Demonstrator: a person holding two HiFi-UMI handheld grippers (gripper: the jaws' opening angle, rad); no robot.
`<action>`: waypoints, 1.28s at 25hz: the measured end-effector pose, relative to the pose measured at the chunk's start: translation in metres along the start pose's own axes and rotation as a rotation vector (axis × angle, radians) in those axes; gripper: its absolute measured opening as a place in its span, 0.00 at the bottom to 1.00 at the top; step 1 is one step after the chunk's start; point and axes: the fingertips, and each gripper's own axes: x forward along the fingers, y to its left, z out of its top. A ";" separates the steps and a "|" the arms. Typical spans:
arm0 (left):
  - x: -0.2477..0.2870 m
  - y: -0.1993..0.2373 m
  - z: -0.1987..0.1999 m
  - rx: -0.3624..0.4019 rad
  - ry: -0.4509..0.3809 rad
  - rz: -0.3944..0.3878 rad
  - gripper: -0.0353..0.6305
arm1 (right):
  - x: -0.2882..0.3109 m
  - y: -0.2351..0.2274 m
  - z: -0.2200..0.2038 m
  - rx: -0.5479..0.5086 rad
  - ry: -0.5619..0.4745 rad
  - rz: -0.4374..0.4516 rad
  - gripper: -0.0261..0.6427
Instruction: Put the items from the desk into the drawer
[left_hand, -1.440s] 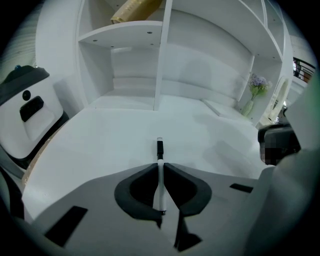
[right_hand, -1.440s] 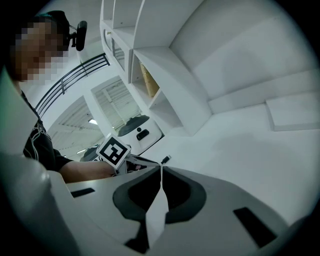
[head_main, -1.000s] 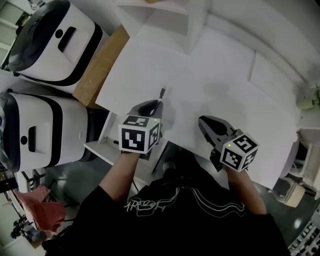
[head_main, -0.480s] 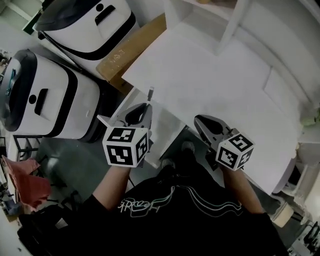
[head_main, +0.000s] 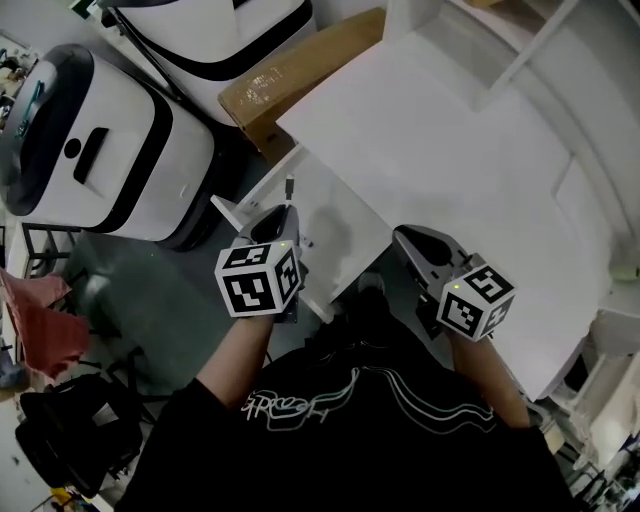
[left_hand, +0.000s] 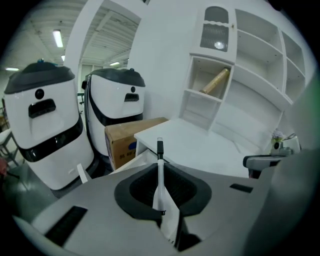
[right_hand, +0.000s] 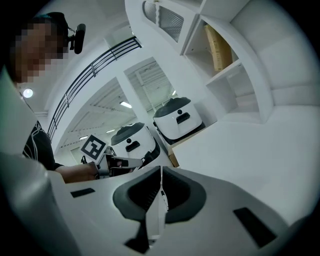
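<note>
Two hand-held grippers, one in each of my hands: my left hand-held gripper (head_main: 287, 210) pinches a thin white stick (left_hand: 159, 150) with a dark tip over the white drawer (head_main: 335, 215) beside the table (head_main: 450, 150); my right hand-held gripper (head_main: 405, 238) is closed, empty.
</note>
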 end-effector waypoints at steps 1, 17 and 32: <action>0.007 0.004 -0.003 -0.035 0.010 0.003 0.13 | 0.002 -0.004 0.001 0.003 0.008 -0.002 0.11; 0.180 0.053 -0.096 -0.247 0.196 0.204 0.13 | 0.040 -0.093 0.023 0.066 0.053 -0.020 0.11; 0.244 0.077 -0.166 -0.271 0.321 0.315 0.13 | 0.040 -0.146 0.022 0.104 0.064 -0.068 0.11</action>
